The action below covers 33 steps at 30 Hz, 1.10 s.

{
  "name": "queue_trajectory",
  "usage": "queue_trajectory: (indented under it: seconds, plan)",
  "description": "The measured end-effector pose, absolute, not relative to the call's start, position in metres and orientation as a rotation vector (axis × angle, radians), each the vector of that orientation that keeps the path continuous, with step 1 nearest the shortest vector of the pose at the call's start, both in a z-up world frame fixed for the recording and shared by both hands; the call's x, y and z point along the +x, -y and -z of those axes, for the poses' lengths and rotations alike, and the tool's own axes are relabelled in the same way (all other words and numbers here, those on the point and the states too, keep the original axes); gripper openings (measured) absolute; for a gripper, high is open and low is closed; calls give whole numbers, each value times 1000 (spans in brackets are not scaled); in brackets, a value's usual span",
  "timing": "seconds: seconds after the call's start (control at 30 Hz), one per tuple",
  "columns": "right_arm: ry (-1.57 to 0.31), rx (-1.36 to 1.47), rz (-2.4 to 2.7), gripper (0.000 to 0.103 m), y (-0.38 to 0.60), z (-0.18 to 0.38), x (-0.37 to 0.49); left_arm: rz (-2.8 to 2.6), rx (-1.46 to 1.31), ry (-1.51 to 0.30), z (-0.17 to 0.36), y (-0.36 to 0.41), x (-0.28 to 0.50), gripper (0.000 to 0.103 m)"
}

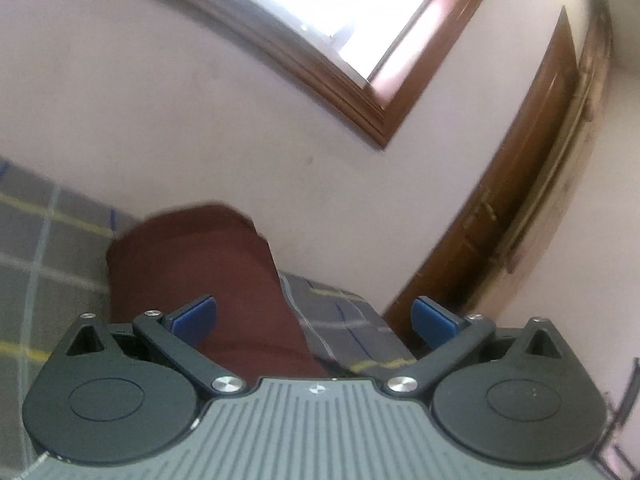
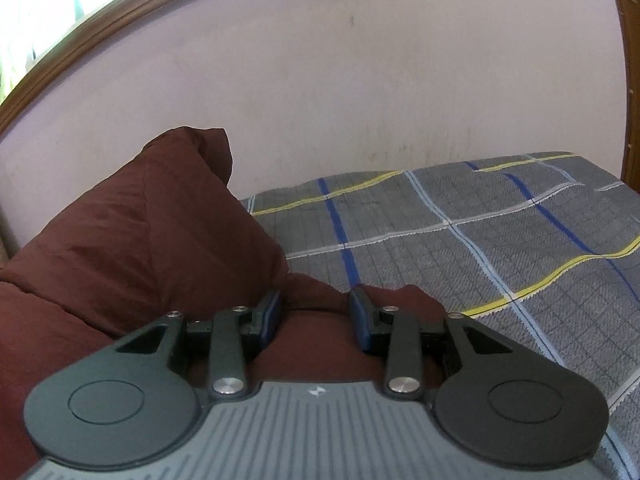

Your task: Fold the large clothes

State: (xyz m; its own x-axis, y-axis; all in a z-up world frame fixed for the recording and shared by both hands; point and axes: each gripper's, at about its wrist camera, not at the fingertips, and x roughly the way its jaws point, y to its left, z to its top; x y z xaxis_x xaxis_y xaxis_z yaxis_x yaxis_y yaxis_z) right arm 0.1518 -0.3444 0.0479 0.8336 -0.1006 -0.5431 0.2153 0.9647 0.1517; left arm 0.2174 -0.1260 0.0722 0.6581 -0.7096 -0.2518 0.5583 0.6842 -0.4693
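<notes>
Setting: a bed covered with a grey checked bedspread [image 2: 500, 248] crossed by yellow, blue and white lines is standing against a pale pinkish plastered wall [image 2: 360, 80]
Left gripper: the black two-finger left gripper with blue pads [image 1: 314, 320] is tilting upward, its jaws standing wide apart with nothing clamped between them
Left fingers: the blue pad on one side [image 1: 196, 318] is lying in front of the cloth, and whether it is touching the cloth cannot be told; the other pad is showing against the bedspread edge and the dark wood behind it
Right gripper: the black two-finger right gripper with blue pads [image 2: 314, 316] is pointing low across the bed, its jaws standing at a narrow-to-middling gap
Right grip: a fold of cloth is bulging up between the two pads, which are sitting at its sides; whether they are actually pinching it cannot be told
Garment: the large dark maroon woven garment [image 2: 132, 240] is lying heaped on the bedspread, spreading under the right gripper and rising in a peaked mound at the left, near the wall
Garment, left view: the same maroon cloth [image 1: 192, 264] is appearing as a rounded hump just past the gripper, somewhat blurred
Beyond: a brown wooden window frame [image 1: 372, 116] with bright glare is sitting high on the wall, and a brown wooden door [image 1: 520, 184] is standing at the bed's far corner
</notes>
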Motion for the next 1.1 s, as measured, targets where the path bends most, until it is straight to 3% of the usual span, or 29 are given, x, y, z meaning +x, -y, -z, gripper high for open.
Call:
queue_trajectory:
  seconds: [0.27, 1.1]
  plan:
    - [-546, 250, 153, 35, 350, -49, 149, 634, -392, -554, -52, 139, 260, 102]
    - [-539, 262, 144, 35, 351, -48, 151, 415, -285, -525, -11, 143, 260, 103]
